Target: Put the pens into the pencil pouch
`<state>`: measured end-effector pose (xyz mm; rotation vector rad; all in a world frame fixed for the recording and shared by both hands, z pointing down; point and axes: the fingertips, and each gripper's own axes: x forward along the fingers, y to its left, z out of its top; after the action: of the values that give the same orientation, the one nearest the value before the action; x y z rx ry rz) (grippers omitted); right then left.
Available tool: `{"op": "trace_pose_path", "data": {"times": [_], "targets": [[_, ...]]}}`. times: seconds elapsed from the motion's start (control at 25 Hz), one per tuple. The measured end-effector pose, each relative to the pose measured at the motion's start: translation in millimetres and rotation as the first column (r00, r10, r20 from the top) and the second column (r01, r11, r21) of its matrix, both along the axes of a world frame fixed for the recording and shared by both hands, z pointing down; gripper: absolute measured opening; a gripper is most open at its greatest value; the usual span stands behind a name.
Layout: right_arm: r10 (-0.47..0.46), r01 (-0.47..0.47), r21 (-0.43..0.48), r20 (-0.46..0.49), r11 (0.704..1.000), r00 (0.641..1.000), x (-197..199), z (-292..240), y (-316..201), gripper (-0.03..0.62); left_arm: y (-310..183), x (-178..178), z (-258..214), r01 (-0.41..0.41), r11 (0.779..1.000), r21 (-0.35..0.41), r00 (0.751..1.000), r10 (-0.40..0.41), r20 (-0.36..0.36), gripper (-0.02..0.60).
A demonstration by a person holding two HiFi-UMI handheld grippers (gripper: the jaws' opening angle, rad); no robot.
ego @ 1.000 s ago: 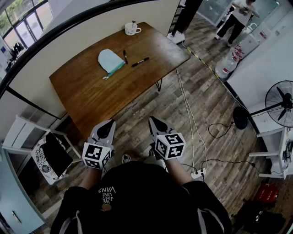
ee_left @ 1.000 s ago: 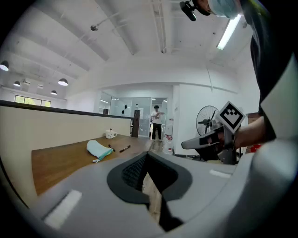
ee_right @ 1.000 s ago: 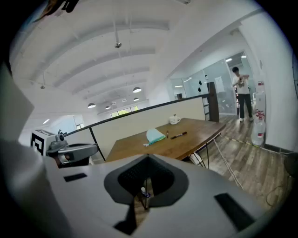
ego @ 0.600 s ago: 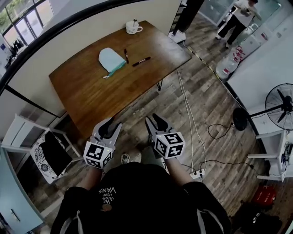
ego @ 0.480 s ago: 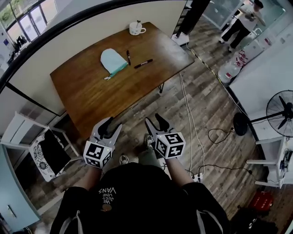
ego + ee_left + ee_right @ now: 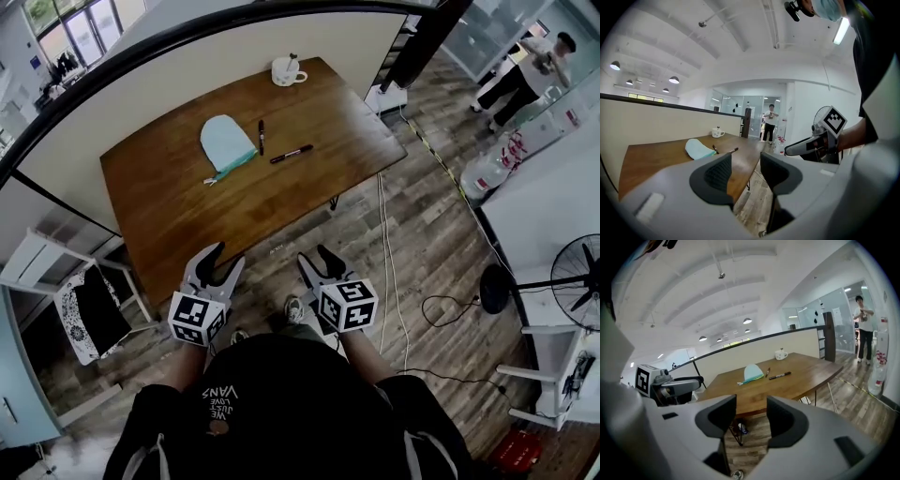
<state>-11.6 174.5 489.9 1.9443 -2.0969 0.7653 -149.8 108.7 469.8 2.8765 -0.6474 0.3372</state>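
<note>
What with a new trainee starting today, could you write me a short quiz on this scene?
1. True or false: both pens lie inside the pencil pouch.
2. What stands near the far edge of the table? A) a mug B) a laptop C) a vase
3. Fill in: the left tongs and right tongs stand ____, with nothing between the jaws.
Key: 1 false, the pens lie on the table beside the pencil pouch. 2 A. 3 open; both have just been opening.
</note>
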Motion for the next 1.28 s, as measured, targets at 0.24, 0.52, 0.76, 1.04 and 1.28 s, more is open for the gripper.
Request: {"op": "trace_pose_path", "data": {"times": [0.24, 0.52, 0.76, 1.04, 1.28], "targets": [[-0.081, 0.081, -0.010, 0.009, 0.997, 0.997, 46, 8, -19, 0.170, -15, 35, 5, 0.095, 0.995, 0.011, 0.995, -0.096, 0.022, 0.178], [-0.187, 0.187, -0.020, 0.012, 0.982, 0.982, 79, 11, -40, 0.170, -22, 51, 6, 0.224, 0.975, 0.010, 0.974, -0.224, 0.041, 0.178], [-0.222, 0.223, -0.031, 0.032, 0.974, 0.974, 89, 15, -62, 0.170, -36, 49, 13, 0.279, 0.960, 0.000, 0.958, -0.278, 0.075, 0.178], [-0.230, 0.231, -0.068, 0.022, 0.971, 0.973, 90, 30, -98, 0.170, -78, 39, 21, 0.290, 0.957, -0.007, 0.953, -0.289, 0.089, 0.178], [-0.205, 0.204, -0.105, 0.000, 0.973, 0.979, 94, 38, -135, 0.170, -124, 39, 21, 0.267, 0.964, -0.001, 0.959, -0.265, 0.103, 0.178]]}}
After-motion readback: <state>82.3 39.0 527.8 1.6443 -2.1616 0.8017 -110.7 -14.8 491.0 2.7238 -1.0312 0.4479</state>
